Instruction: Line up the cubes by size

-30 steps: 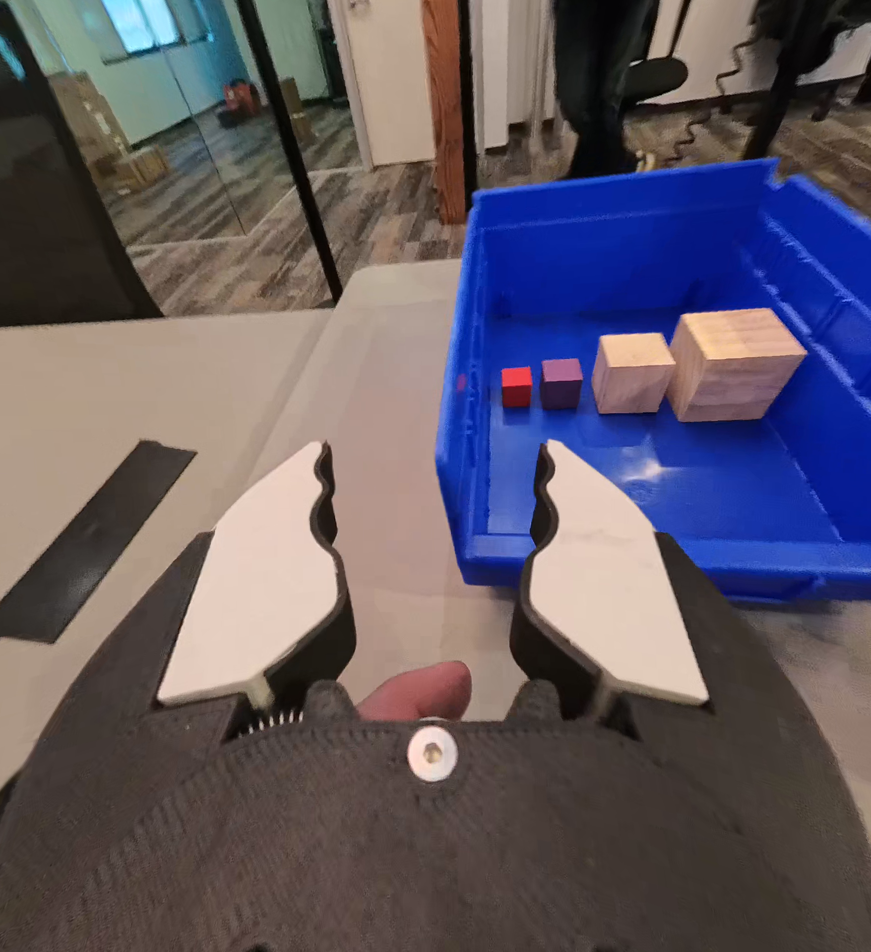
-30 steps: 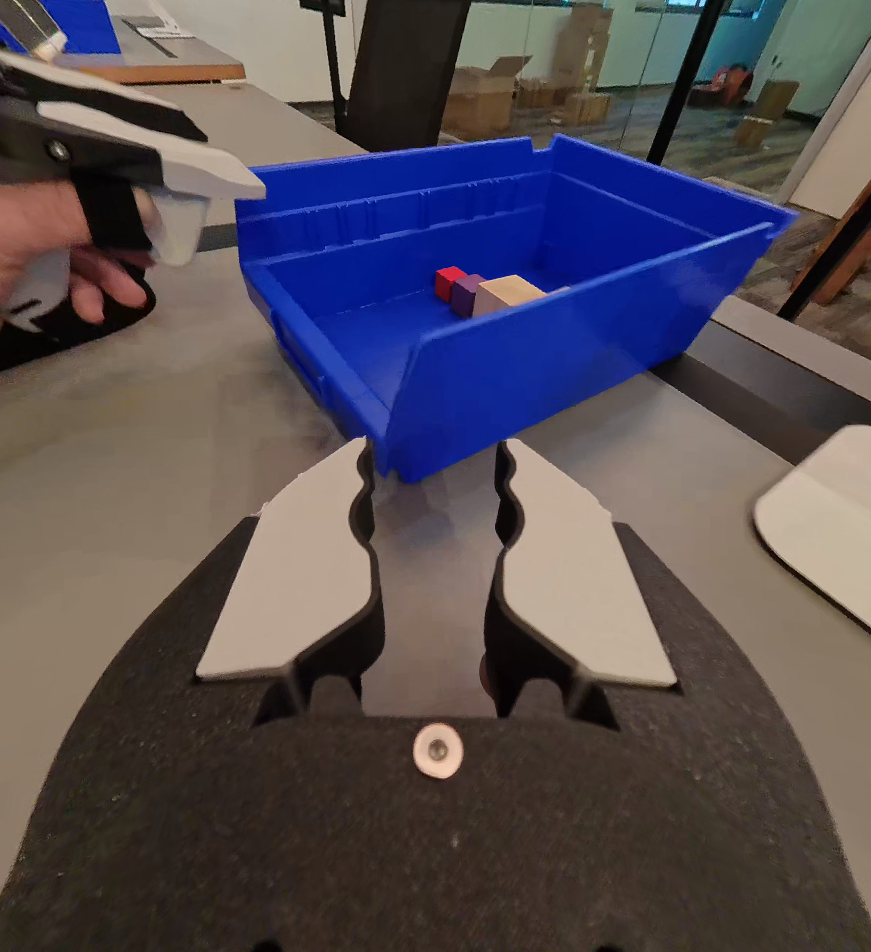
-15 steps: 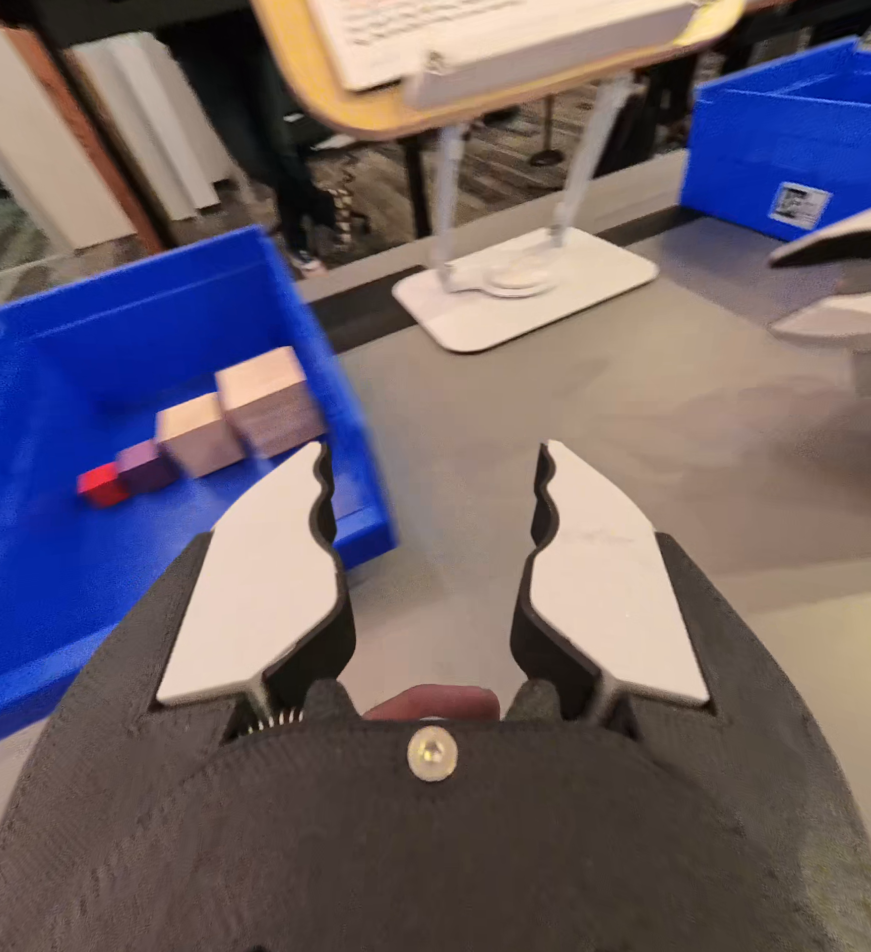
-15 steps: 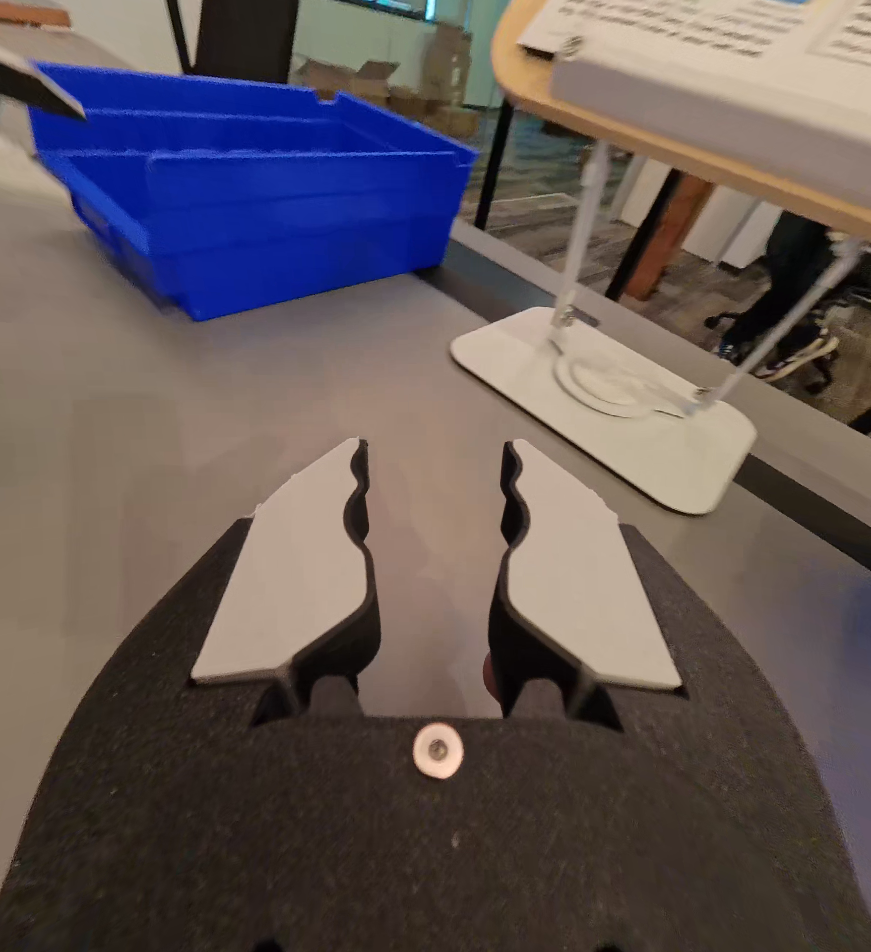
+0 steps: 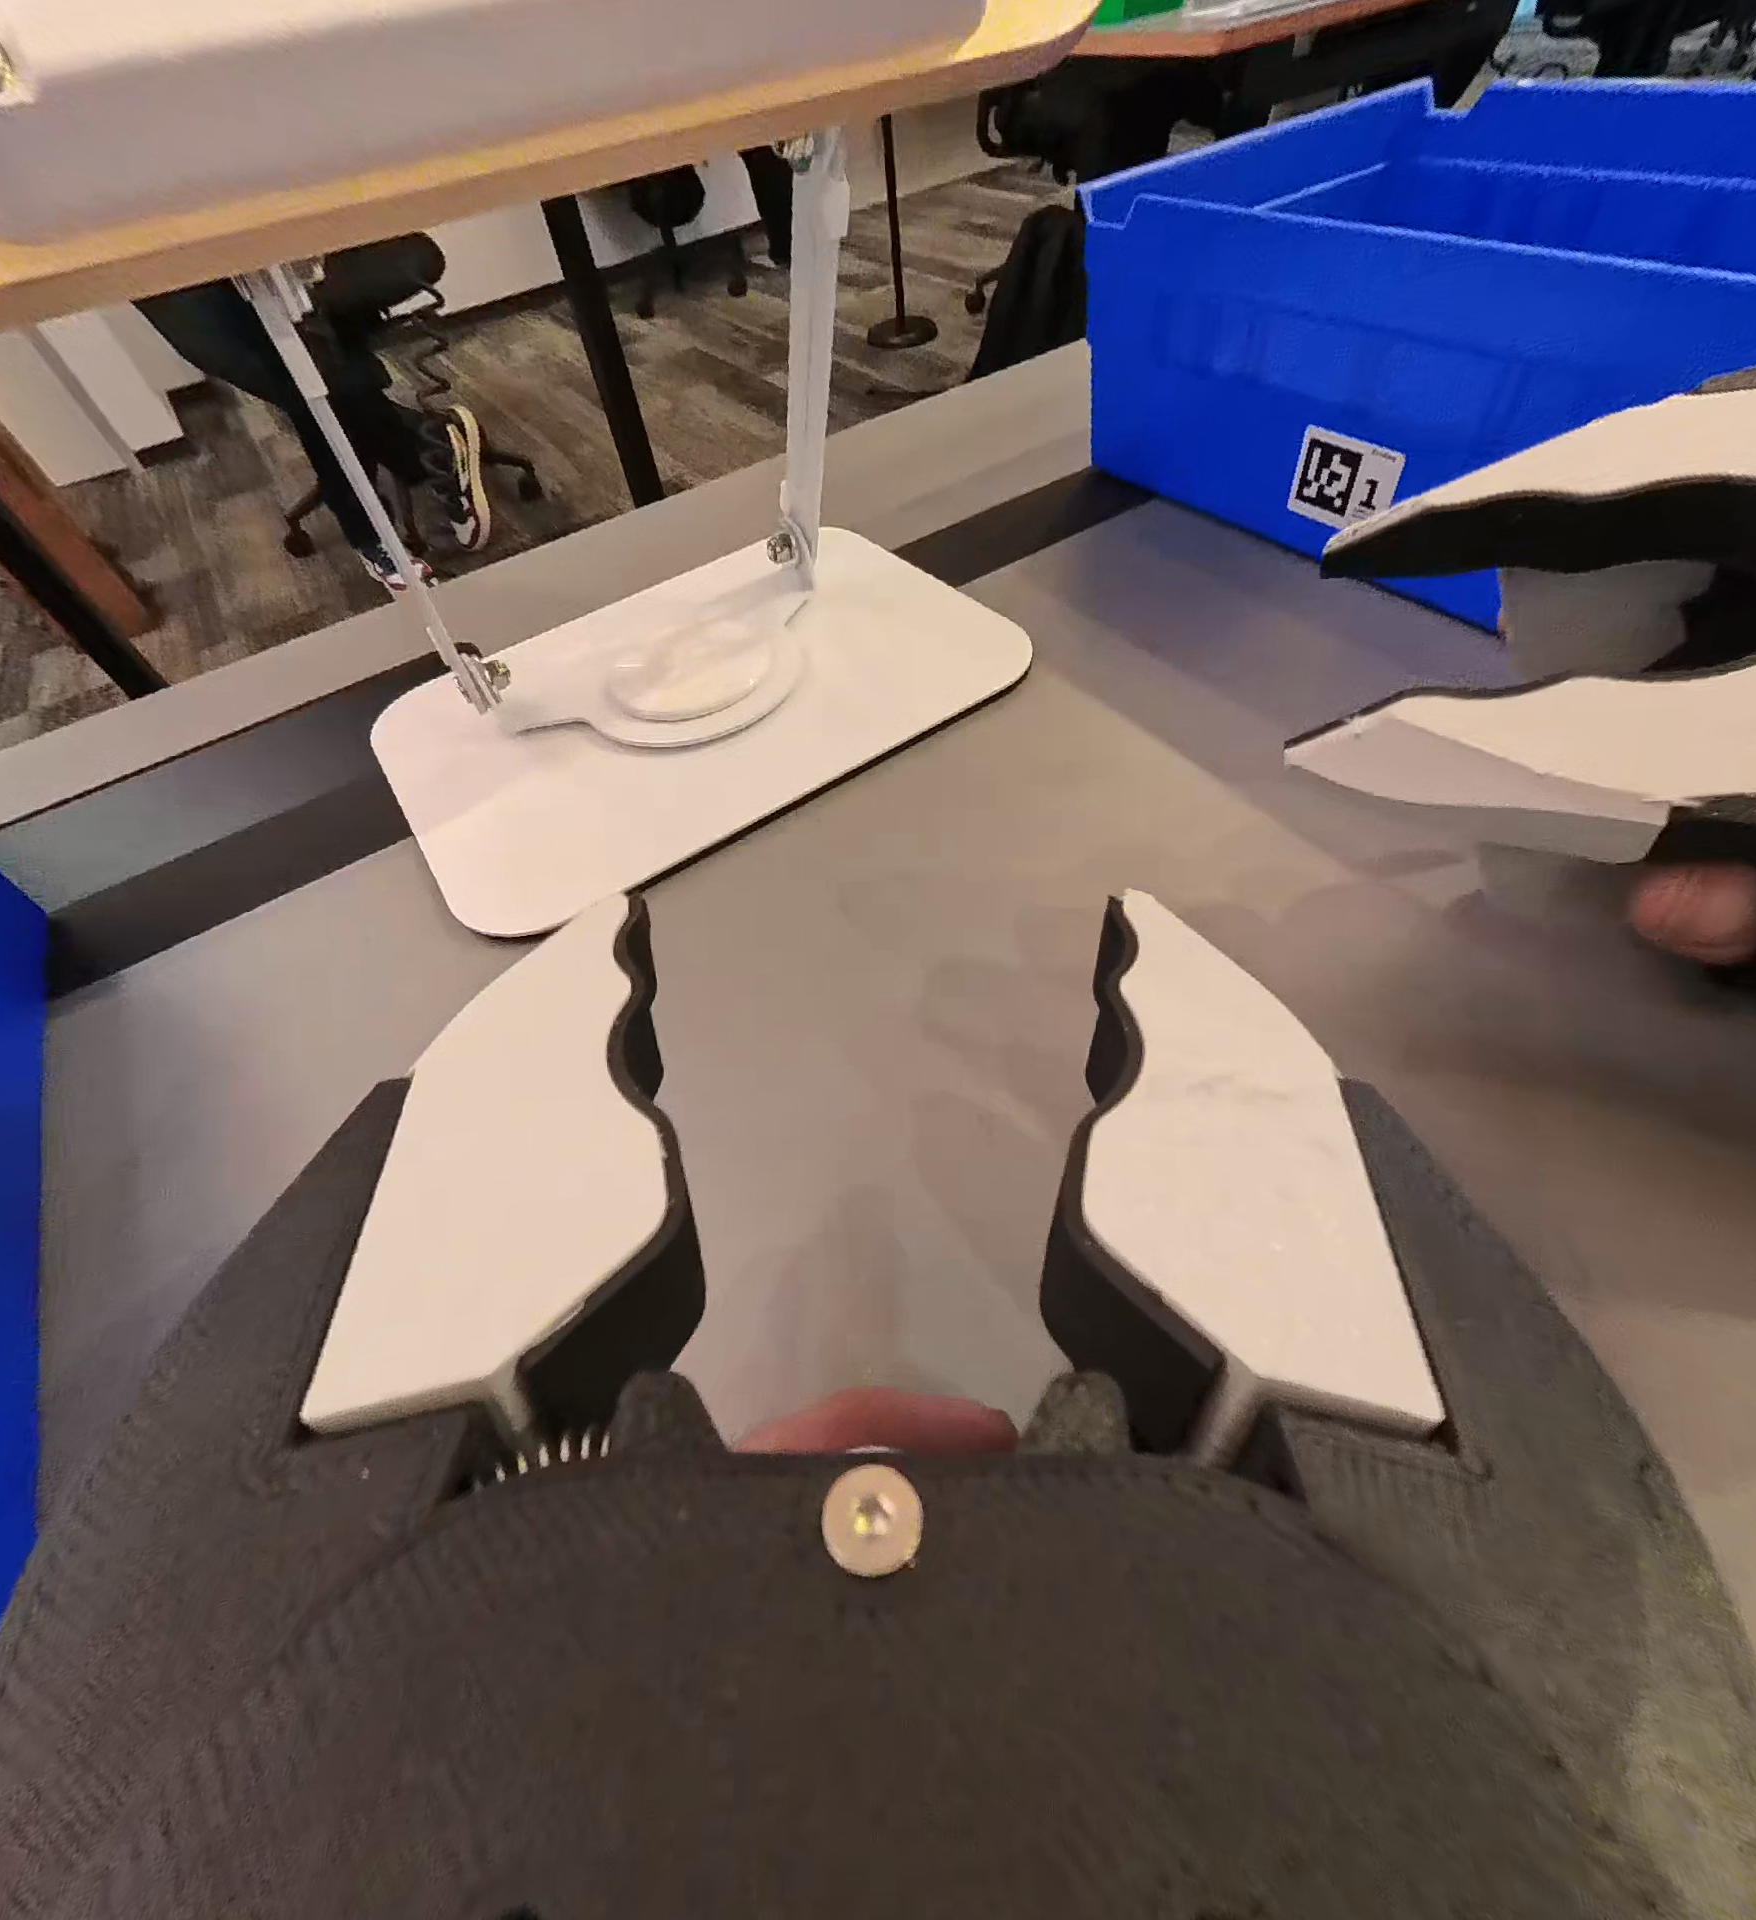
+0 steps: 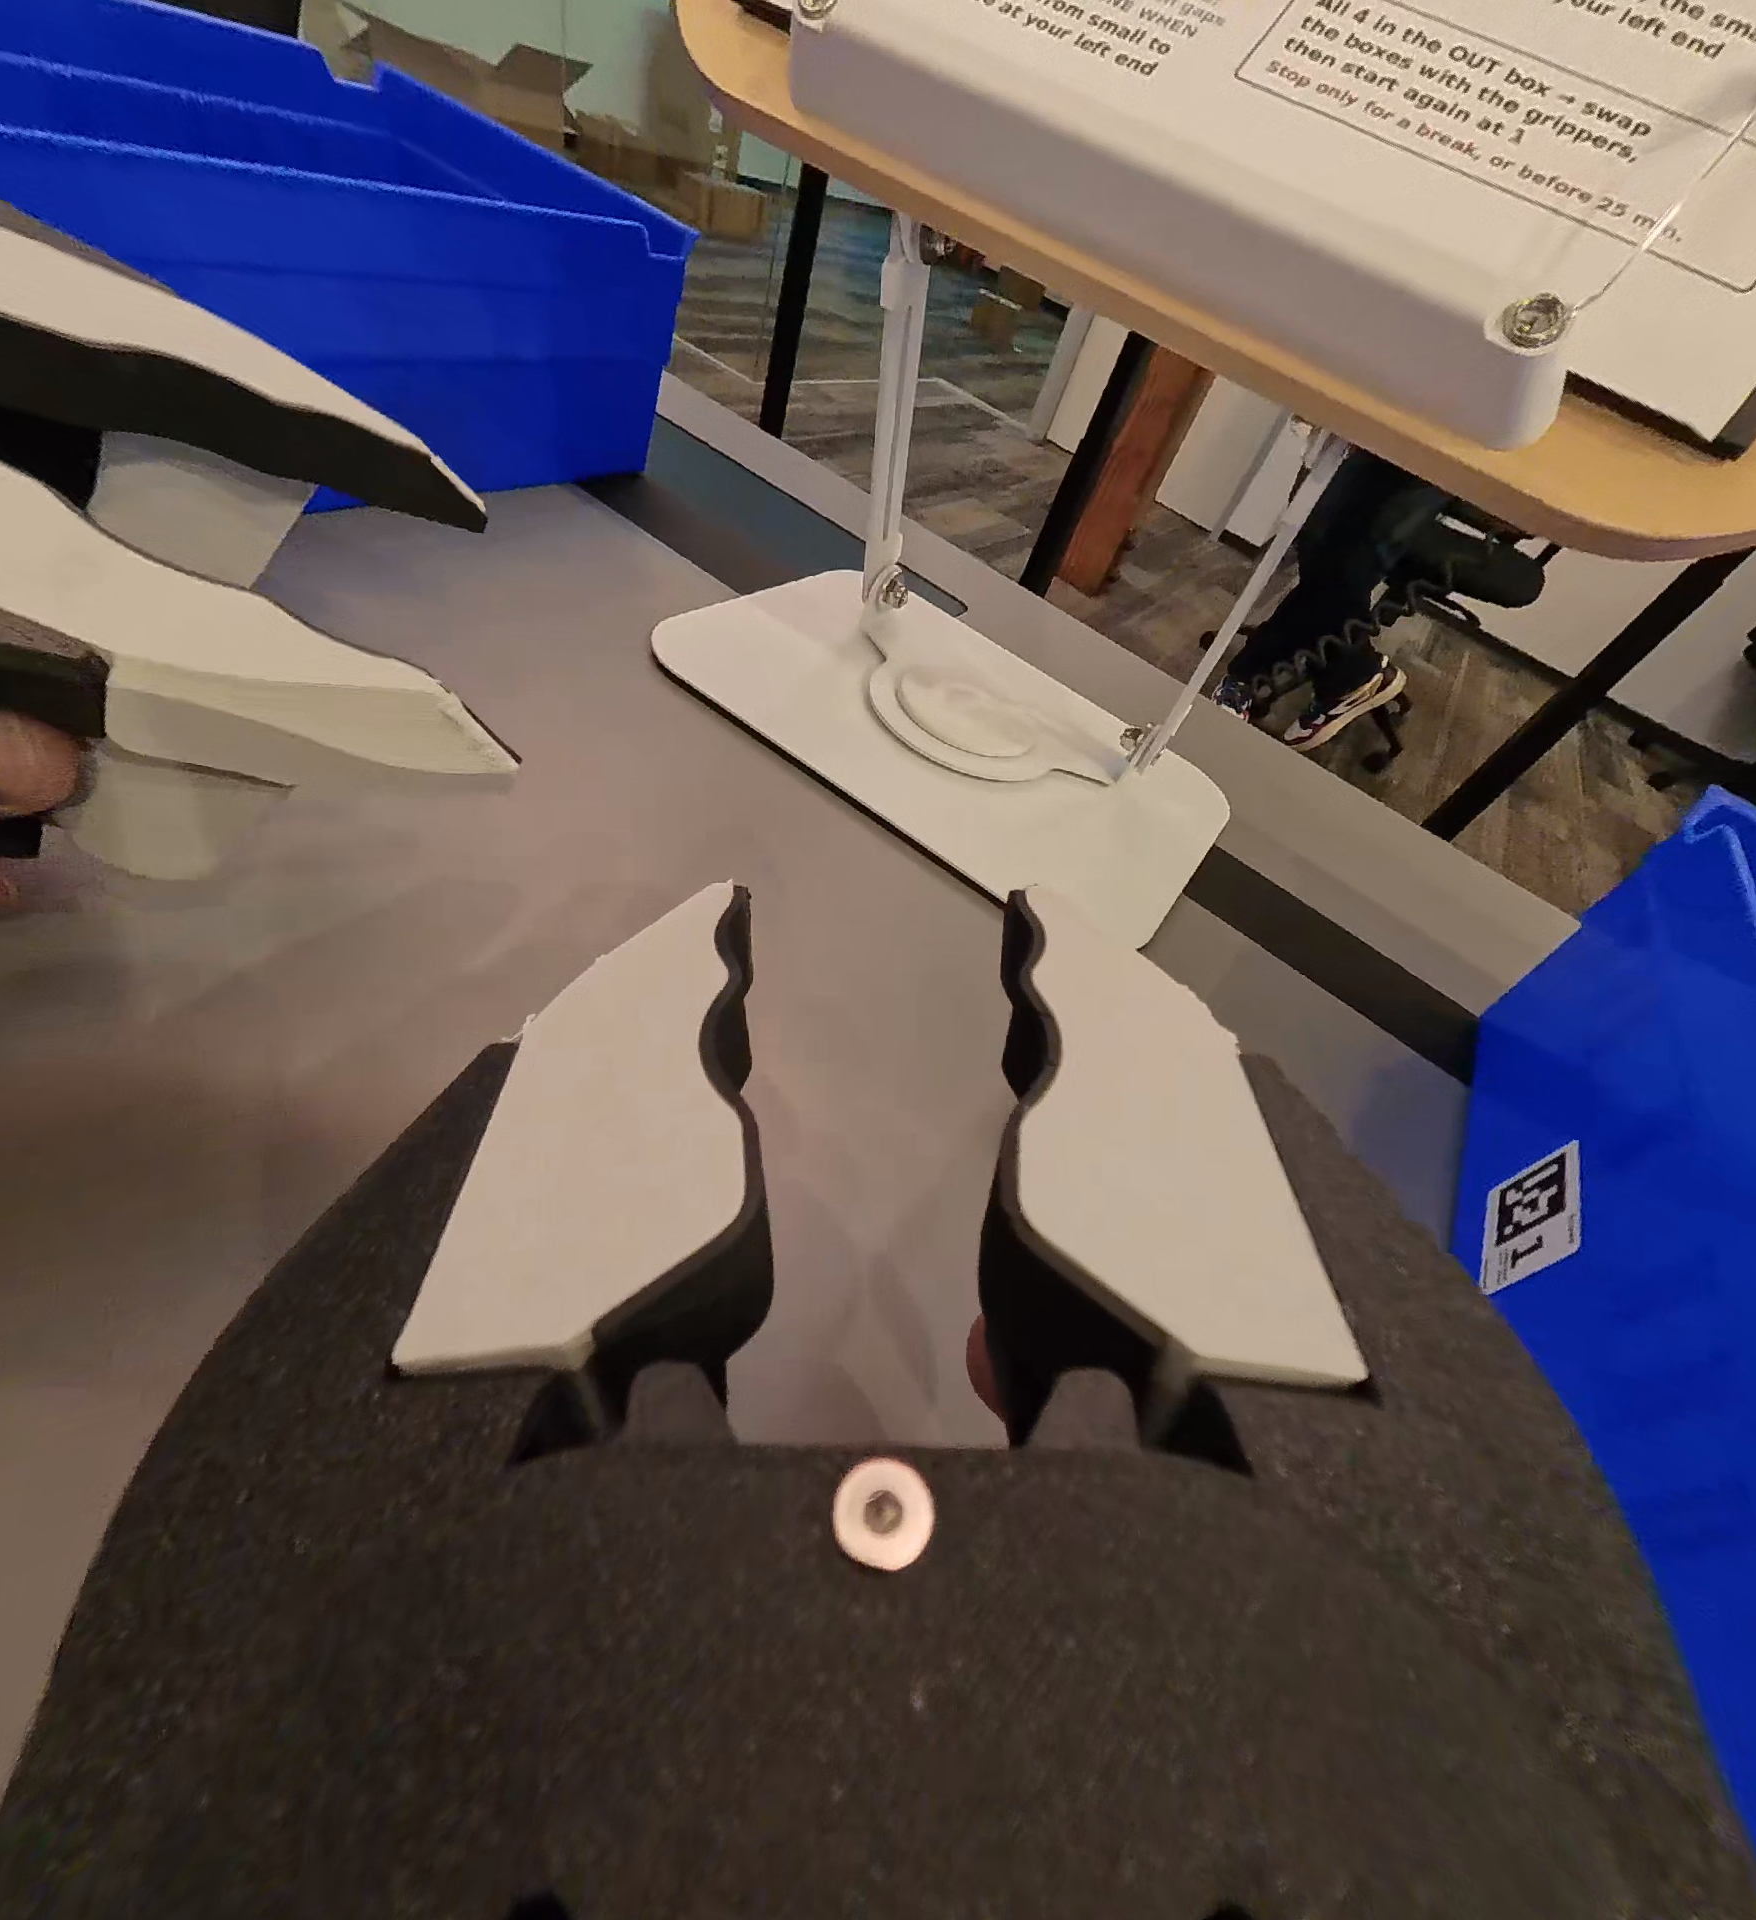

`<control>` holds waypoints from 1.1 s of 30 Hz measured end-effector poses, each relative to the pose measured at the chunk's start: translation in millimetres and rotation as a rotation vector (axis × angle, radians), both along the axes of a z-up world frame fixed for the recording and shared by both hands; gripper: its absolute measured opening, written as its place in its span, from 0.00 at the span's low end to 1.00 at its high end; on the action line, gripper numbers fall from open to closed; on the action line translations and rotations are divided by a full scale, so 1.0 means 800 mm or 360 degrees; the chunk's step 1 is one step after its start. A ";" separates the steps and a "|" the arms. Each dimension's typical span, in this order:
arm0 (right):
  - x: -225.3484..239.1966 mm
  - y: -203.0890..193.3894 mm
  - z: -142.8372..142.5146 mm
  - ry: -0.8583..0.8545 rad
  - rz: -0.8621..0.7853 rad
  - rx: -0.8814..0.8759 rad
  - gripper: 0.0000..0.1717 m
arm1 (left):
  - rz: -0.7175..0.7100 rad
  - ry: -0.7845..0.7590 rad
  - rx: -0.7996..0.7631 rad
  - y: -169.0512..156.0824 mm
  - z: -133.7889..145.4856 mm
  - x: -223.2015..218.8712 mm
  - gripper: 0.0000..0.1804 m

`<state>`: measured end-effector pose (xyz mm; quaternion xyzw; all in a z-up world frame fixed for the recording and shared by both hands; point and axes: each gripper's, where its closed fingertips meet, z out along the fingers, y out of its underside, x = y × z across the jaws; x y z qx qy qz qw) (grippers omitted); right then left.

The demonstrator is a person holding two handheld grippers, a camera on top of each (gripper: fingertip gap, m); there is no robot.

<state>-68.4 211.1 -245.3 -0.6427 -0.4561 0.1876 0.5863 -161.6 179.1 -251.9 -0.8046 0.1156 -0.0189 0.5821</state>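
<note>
Left gripper (image 5: 879, 914): we are holding it over the grey table (image 5: 853, 831) with its jaws spread wide and only bare tabletop showing between the pads.
Right gripper (image 6: 874, 904): we are holding it over the same table, jaws parted less widely than the left one's, with nothing between the pads.
The two together: each is showing at the edge of the other's view, both pointing toward the middle of the table.
Cubes: we are not seeing them in either view, so we cannot tell where they are lying.
Blue bin on our left (image 6: 386, 239): it is standing at the table's far edge, behind the left gripper; its inside is hidden from us.
Blue bin on our right (image 5: 1425, 260): it is standing near the right gripper and is carrying a small white sticker (image 5: 1347, 483) on its side wall.
White stand (image 5: 697, 707): its flat base is resting between the bins and just beyond both sets of fingertips, and it is carrying a board with a printed sheet (image 6: 1373, 125) overhead.
</note>
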 end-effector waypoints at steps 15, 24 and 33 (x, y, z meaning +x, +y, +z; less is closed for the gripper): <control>-0.001 0.005 -0.007 -0.0109 -0.0031 0.0105 0.27 | -0.0079 0.0006 0.0166 -0.012 0.023 0.000 0.40; -0.002 0.004 -0.008 -0.0127 -0.0021 0.0120 0.26 | -0.0071 0.0047 0.0192 -0.012 0.024 -0.006 0.41; -0.003 0.006 -0.011 -0.0128 -0.0009 0.0065 0.25 | -0.0045 0.0376 0.0531 -0.047 0.119 -0.053 0.36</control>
